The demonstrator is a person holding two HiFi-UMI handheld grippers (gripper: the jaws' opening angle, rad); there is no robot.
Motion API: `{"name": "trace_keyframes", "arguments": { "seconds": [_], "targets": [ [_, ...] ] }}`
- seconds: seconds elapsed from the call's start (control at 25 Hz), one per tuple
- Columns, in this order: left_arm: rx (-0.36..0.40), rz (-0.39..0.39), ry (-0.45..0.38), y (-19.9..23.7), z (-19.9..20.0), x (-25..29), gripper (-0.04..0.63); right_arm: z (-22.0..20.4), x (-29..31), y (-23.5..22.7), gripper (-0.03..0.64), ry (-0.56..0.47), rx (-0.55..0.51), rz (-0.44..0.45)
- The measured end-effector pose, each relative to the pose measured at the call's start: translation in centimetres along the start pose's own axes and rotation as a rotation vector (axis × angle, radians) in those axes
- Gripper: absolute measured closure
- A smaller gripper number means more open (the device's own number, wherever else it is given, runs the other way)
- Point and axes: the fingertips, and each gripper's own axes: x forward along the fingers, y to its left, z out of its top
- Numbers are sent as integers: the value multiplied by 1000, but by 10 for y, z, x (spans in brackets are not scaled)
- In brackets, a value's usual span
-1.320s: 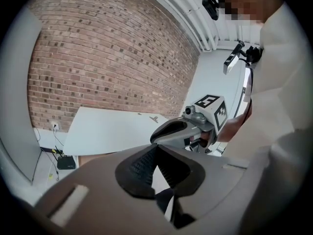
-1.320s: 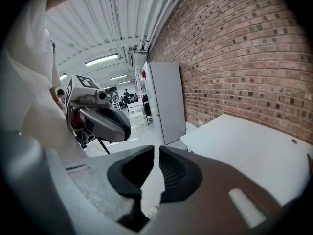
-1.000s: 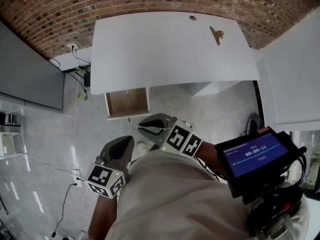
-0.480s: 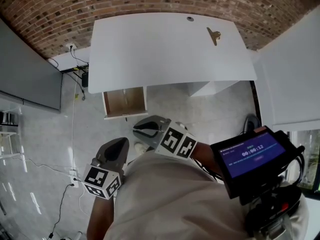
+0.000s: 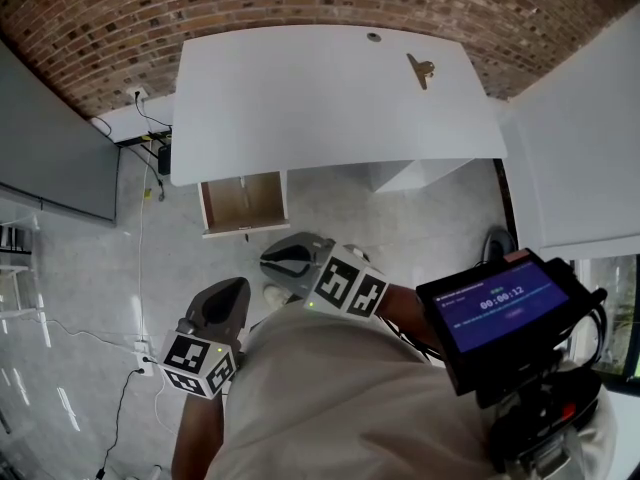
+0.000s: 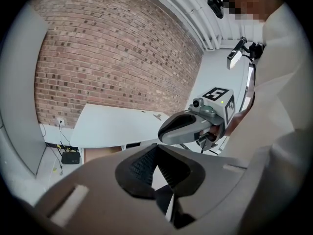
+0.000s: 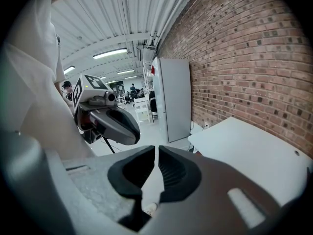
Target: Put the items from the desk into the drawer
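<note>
The white desk (image 5: 320, 98) stands with its far edge against a brick wall (image 5: 250, 3). A brass-coloured clip (image 5: 420, 68) lies alone on it, close to the far right corner. A small round spot (image 5: 373, 37) sits at the far edge a little left of the clip. It may be a cable hole, but it is too small to be sure.

The drawer (image 5: 243, 203) is pulled open from under the desk's near edge, toward the near left corner, and its brown inside shows.

Both grippers are held low in front of the person's body, over the floor and short of the desk's near edge, well apart from the clip. The left gripper (image 6: 156, 150) has its jaws brought together, the ribbed pads meeting at the tips, with nothing between them. The right gripper (image 7: 156, 153) has its jaws drawn in until only a thin slit remains, and it too holds nothing. In the head view the right gripper is the nearer of the two to the open drawer, and the left one hangs lower and further left.

A small screen (image 5: 495, 308) with a blue display sits at the person's right side. Cables (image 5: 150, 153) trail on the floor by the desk's left edge.
</note>
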Motion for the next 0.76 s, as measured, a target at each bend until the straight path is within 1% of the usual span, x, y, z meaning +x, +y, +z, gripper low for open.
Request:
{"name": "trace_keyframes", "arguments": {
  "seconds": [0.6,0.76],
  "targets": [
    [-8,-16,30,1,-9,11,589,-9,-4,-3,595,18,18,-16],
    [-5,-16,49,5,-12,18,589,-11,-5,-7,595,21,22,-27]
  ]
}}
